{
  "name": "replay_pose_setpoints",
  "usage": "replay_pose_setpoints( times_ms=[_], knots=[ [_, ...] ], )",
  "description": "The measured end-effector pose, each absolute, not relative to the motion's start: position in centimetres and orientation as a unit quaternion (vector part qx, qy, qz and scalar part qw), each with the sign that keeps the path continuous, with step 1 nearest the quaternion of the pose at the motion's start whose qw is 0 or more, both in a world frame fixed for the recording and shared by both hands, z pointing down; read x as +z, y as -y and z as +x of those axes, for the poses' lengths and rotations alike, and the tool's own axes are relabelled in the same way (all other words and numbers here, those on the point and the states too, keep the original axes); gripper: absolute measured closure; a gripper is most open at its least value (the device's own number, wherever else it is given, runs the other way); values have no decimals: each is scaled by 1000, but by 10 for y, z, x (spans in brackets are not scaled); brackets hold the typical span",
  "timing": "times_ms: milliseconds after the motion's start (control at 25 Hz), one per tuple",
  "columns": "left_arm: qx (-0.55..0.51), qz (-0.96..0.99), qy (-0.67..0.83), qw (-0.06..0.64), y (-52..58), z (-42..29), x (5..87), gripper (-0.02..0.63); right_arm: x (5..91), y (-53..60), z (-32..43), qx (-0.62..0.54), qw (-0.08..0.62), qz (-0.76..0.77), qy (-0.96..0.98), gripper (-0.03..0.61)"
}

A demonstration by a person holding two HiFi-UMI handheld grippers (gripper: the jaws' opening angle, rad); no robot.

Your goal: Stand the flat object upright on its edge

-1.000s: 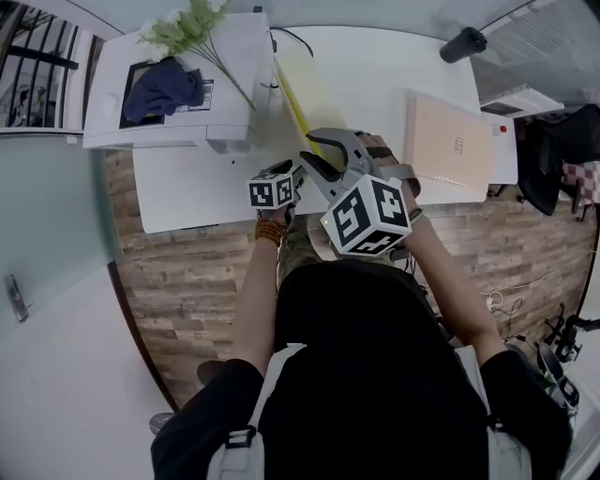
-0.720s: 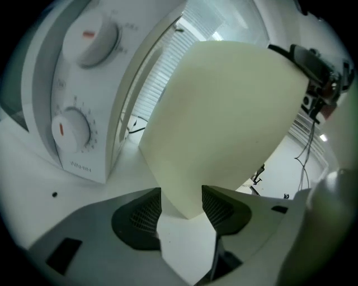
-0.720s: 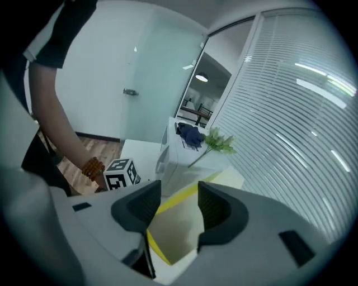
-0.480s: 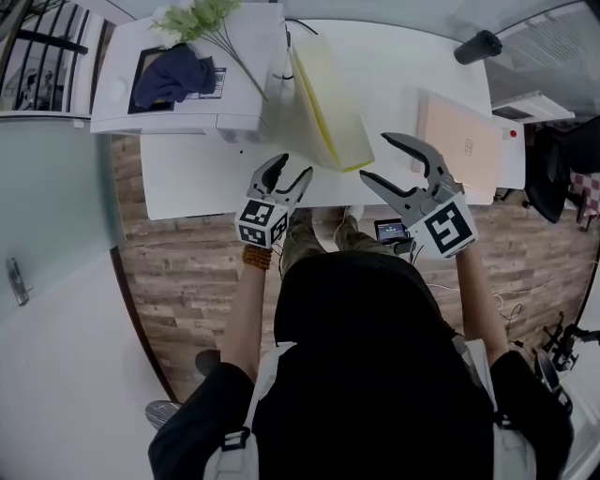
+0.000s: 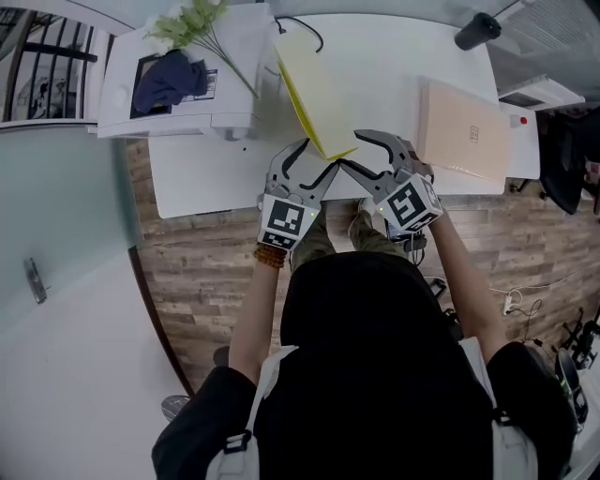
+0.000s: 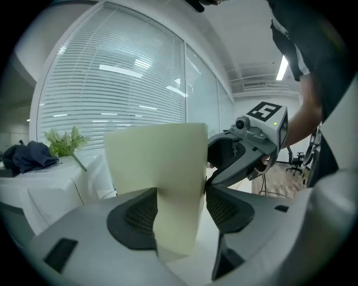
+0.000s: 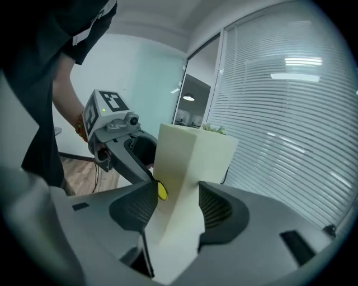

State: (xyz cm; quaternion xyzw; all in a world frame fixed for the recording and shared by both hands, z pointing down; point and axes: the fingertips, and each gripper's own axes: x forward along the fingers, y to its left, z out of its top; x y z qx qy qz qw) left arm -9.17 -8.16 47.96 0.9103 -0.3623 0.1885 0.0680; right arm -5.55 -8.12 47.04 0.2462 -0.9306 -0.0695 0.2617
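Status: yellow board (image 5: 314, 94) is up on its edge on the white table (image 5: 206, 178), top leaning off vertical in head view. Its far end is just beside the white box (image 5: 230, 94) w/ the dark blue cloth (image 5: 164, 80) and green sprigs (image 5: 192, 23) on top.

Both grippers are at the board's near corner, one on each side. L gripper (image 5: 320, 154): jaws wide and opening, board corner between them. From its own view I see the pads right alongside both faces but no clear squeeze, so I'm calling it not gripped. R gripper (image 5: 349, 147): jaws wide too but closing, same corner between them. Pads sit close on either side, thin sliver visible at one pad, so not clamped.

Each gripper view shows the other gripper just past the board. Beige flat box (image 5: 464, 131) lies flat to the right, well apart from the board.
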Motion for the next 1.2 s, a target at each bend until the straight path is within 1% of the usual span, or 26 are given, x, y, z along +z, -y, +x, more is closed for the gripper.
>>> replay_pose_setpoints(
  times_ms=[120, 160, 360, 440, 520, 600, 680, 800, 880, 960, 1040, 1200],
  knots=[
    [218, 905, 364, 43, 87, -87, 479, 341, 470, 84, -53, -85, 265, 254, 926, 367],
    [226, 903, 363, 39, 87, -86, 479, 341, 470, 84, -51, -90, 266, 253, 926, 379],
    [230, 898, 372, 34, 88, -81, 479, 339, 471, 82, -48, -102, 266, 256, 924, 399],
    [254, 891, 376, 22, 90, -81, 478, 350, 471, 83, -49, -87, 256, 262, 926, 419],
    [276, 888, 369, 1, 91, -78, 473, 359, 468, 83, -49, -54, 231, 267, 934, 425],
    [283, 891, 354, -19, 90, -72, 462, 367, 459, 83, -47, -12, 195, 274, 942, 426],
    [270, 901, 339, -17, 88, -66, 443, 371, 442, 83, -40, 46, 162, 282, 944, 428],
    [236, 920, 311, 12, 83, -55, 404, 382, 407, 85, -26, 179, 89, 292, 935, 433],
    [244, 928, 281, 22, 82, -45, 385, 390, 395, 88, -15, 280, 42, 305, 909, 439],
    [261, 931, 253, 32, 85, -33, 376, 405, 394, 91, -3, 366, 12, 324, 872, 443],
    [251, 934, 244, 64, 97, -24, 377, 417, 400, 102, 10, 426, -12, 347, 835, 445],
    [216, 929, 253, 163, 131, -24, 414, 419, 430, 134, 17, 510, -34, 371, 775, 469]
  ],
)
